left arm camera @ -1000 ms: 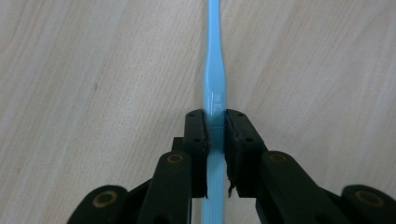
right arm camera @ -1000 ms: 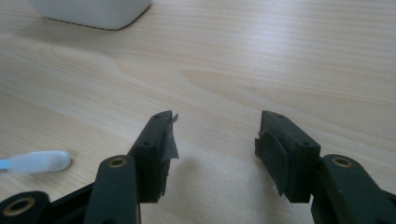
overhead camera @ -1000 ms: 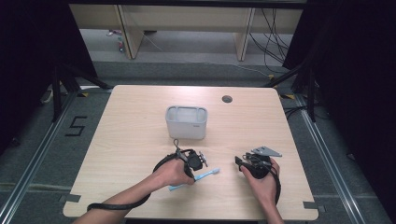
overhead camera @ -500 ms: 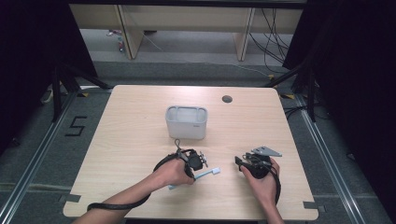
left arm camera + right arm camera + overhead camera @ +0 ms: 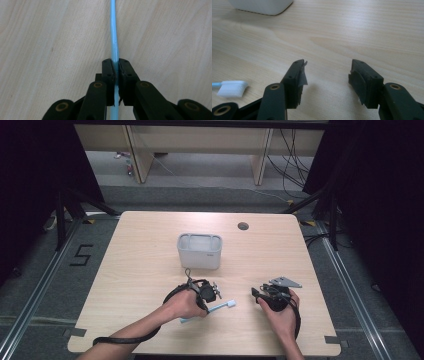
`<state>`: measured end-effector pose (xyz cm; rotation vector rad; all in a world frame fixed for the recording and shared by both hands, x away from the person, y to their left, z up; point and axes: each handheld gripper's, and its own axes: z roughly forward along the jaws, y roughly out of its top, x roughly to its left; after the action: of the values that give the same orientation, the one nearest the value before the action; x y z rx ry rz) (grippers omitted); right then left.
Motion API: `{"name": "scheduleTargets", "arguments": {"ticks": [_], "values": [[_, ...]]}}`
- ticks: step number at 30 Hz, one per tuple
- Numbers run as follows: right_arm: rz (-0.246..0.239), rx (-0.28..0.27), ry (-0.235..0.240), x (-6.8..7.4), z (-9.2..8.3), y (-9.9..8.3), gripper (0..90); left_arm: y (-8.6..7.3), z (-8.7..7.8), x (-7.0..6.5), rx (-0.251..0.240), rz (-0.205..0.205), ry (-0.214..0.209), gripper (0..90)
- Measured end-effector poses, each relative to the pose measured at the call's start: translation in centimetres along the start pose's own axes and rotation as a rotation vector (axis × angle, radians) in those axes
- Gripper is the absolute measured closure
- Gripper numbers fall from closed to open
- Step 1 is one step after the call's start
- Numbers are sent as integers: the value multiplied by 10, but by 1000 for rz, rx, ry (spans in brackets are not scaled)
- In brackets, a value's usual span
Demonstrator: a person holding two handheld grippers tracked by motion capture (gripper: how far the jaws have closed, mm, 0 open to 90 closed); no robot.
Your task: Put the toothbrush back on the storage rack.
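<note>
A light blue toothbrush (image 5: 221, 307) with a white bristle head lies on the wooden table (image 5: 150, 270) near the front. My left gripper (image 5: 205, 309) points down on its handle. In the left gripper view the gripper (image 5: 115, 72) is shut on the thin blue handle (image 5: 114, 37), the jaws having just been closing on it. My right gripper (image 5: 257, 294) rests to the right, aimed left. Its jaws (image 5: 327, 75) stand open with only bare table between them. The brush head (image 5: 232, 88) lies off to their left.
A white rectangular bin (image 5: 200, 251) stands mid-table behind the grippers, and its bottom corner (image 5: 262, 6) shows in the right gripper view. A round cable hole (image 5: 243, 226) sits at the back right. Dark floor and shelving lie beyond the table edges.
</note>
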<state>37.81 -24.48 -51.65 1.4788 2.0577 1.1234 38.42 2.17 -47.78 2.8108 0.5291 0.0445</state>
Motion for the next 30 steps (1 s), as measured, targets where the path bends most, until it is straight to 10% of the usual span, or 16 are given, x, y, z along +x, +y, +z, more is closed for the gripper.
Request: {"name": "scheduleTargets", "arguments": {"ticks": [18, 30], "values": [[-2, 2, 2, 0, 0, 0, 460, -19, -28, 3, -232, -13, 27, 834], [-7, 4, 1, 0, 0, 0, 459, -36, -49, 7, -530, -59, 42, 834]]}}
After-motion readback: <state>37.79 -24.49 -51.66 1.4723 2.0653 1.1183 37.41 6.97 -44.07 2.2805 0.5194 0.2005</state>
